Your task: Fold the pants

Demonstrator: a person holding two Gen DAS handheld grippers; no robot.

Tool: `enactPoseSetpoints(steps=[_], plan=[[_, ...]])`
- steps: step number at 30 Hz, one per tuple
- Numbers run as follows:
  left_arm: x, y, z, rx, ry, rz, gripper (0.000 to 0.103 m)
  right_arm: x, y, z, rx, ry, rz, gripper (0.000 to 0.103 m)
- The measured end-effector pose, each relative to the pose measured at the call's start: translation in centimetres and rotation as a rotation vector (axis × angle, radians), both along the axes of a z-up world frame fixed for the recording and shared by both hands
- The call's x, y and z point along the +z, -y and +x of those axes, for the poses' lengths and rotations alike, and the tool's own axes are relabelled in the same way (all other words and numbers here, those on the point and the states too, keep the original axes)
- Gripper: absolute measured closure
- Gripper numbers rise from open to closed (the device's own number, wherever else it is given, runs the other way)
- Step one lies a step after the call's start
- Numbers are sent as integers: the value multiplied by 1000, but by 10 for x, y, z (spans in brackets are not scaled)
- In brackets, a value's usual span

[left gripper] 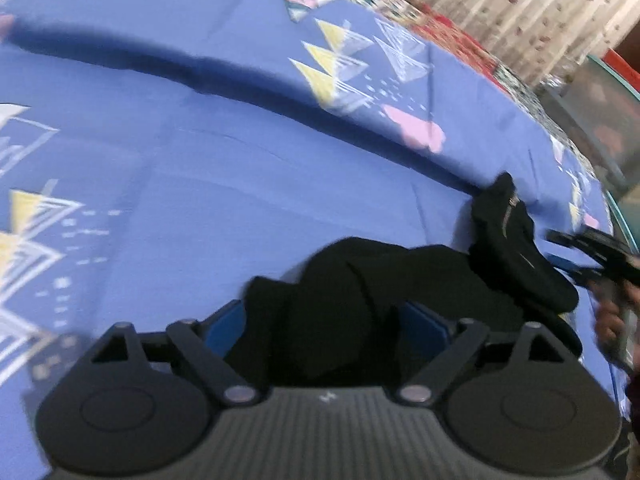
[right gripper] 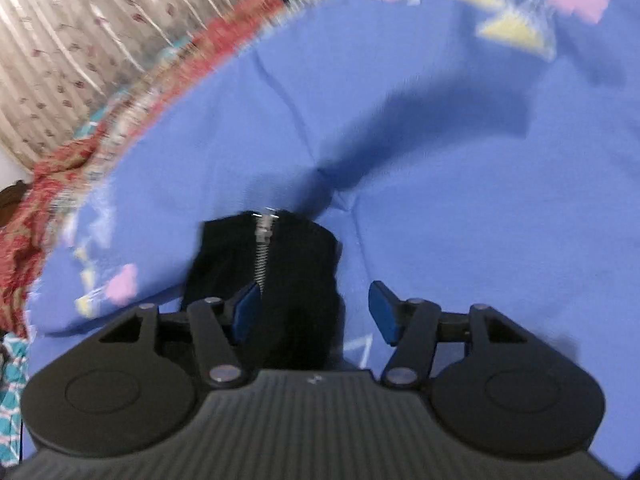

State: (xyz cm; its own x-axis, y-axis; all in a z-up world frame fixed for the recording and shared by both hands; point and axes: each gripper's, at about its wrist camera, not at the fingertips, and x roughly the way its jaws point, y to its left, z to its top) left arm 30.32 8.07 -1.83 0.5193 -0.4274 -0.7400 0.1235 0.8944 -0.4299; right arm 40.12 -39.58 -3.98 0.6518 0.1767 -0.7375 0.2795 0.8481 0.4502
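Observation:
The black pants [left gripper: 400, 280] lie bunched on the blue patterned bedsheet [left gripper: 200, 200]. In the left wrist view my left gripper [left gripper: 324, 320] has its jaws wide apart with black cloth lying between them. The zip end of the pants [left gripper: 508, 216] sticks up to the right, next to my right gripper [left gripper: 592, 252]. In the right wrist view my right gripper [right gripper: 316, 312] is open, with the pants [right gripper: 280, 264] and their silver zip [right gripper: 262, 248] lying between the jaws, close to the left pad. Both views are blurred.
The bedsheet [right gripper: 440, 160] has yellow, white and pink shapes and some creases. A red patterned blanket [right gripper: 120, 104] runs along the bed's edge. A striped curtain [left gripper: 520, 12] hangs behind. A hand shows at the right edge [left gripper: 612, 312].

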Motion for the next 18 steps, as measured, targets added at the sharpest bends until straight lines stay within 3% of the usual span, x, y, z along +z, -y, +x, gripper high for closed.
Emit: enactPoseSetpoints(steps=[1,3,4,7,10,13,16,18], plan=[[-2,6,1,3,8,19,25,-4,-2,4,3,0,12,44],[-2,20,0,-1,44,99,49,-5,-13,10,26,19,2,75],[-1,26,0,-4,57,147,66,-4,-16,11,32,3,11,95],[10,30,-8,4,94,181,79,26,-10,-13,-11,90,20,96],[31,16,-24,74,159,173,81,74,30,-58,-131,206,34,96],[61,-14,-51,191,250,147,81,121,85,-119,-288,297,-36,96],[78,-42,-72,292,301,166,81,146,135,-181,-450,333,-138,96],[76,-55,-76,297,269,146,81,135,158,-209,-539,297,-144,96]])
